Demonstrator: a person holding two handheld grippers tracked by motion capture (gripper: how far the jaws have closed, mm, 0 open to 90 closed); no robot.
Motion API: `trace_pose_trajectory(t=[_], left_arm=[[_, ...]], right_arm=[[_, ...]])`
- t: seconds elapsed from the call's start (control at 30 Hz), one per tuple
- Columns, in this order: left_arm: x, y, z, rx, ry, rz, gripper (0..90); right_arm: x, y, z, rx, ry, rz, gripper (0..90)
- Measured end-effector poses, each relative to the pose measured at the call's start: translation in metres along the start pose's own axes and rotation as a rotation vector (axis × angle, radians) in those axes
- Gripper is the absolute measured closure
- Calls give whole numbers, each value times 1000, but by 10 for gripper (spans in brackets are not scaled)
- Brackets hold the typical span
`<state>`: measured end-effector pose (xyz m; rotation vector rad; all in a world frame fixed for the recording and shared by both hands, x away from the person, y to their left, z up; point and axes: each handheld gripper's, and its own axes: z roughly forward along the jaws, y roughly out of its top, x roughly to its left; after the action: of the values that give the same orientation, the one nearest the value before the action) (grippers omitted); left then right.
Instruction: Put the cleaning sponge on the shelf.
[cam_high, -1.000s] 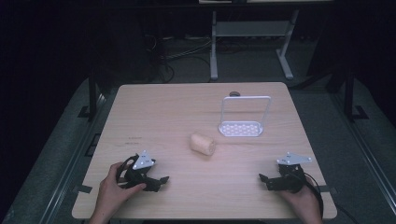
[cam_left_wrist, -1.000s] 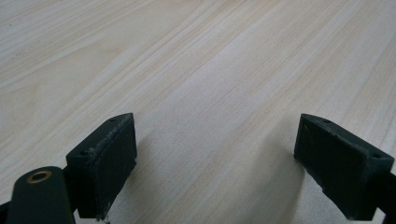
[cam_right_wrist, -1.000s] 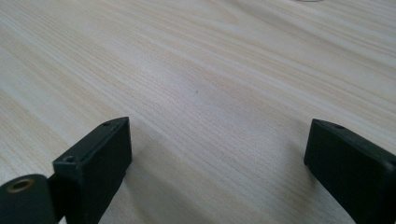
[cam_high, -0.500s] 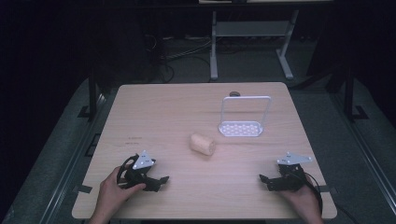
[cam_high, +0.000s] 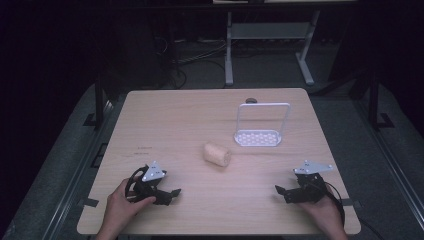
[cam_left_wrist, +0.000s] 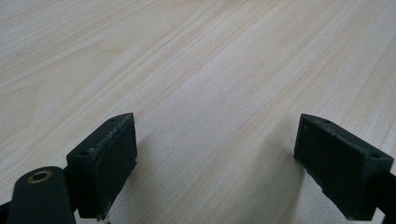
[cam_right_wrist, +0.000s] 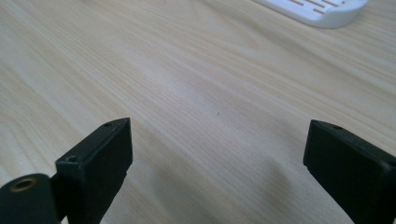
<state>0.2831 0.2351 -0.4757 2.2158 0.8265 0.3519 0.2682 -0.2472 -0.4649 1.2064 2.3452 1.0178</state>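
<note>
A pale, stubby roll (cam_high: 217, 154) lies on its side near the middle of the wooden table (cam_high: 190, 120). Behind it to the right stands a white stand (cam_high: 261, 125) with a perforated base and a tall wire hoop. My left gripper (cam_high: 173, 194) rests at the front left, held in a hand, jaws wide apart over bare wood (cam_left_wrist: 215, 154). My right gripper (cam_high: 278, 191) rests at the front right, open too, with nothing between its jaws (cam_right_wrist: 219, 163). The white base's edge (cam_right_wrist: 317, 11) shows at the top of the right gripper view.
A small dark round fitting (cam_high: 251, 100) sits at the table's far edge. Beyond the table stand a metal frame's legs (cam_high: 229, 55) and cables on a dark floor. Bare wood lies between the two grippers and the roll.
</note>
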Motion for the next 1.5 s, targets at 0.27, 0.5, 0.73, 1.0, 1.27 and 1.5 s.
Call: trace_pose_trajectory(t=[0.27, 0.5, 0.73, 1.0, 1.27, 1.5], left_arm=[[0, 0, 0, 0, -1, 0, 126], [0, 0, 0, -1, -1, 0, 127], [0, 0, 0, 0, 0, 0, 127], [0, 0, 0, 3, -1, 3, 127], [0, 0, 0, 3, 0, 3, 127], [0, 0, 0, 3, -1, 3, 127]], right_arm=[[3, 5, 5, -14, 36, -13, 82], [5, 17, 10, -23, 57, -44, 82], [6, 29, 13, -30, 61, -65, 82], [8, 40, 18, -44, 69, -81, 82], [8, 48, 21, -53, 84, -90, 83], [9, 55, 24, -54, 95, -100, 82]])
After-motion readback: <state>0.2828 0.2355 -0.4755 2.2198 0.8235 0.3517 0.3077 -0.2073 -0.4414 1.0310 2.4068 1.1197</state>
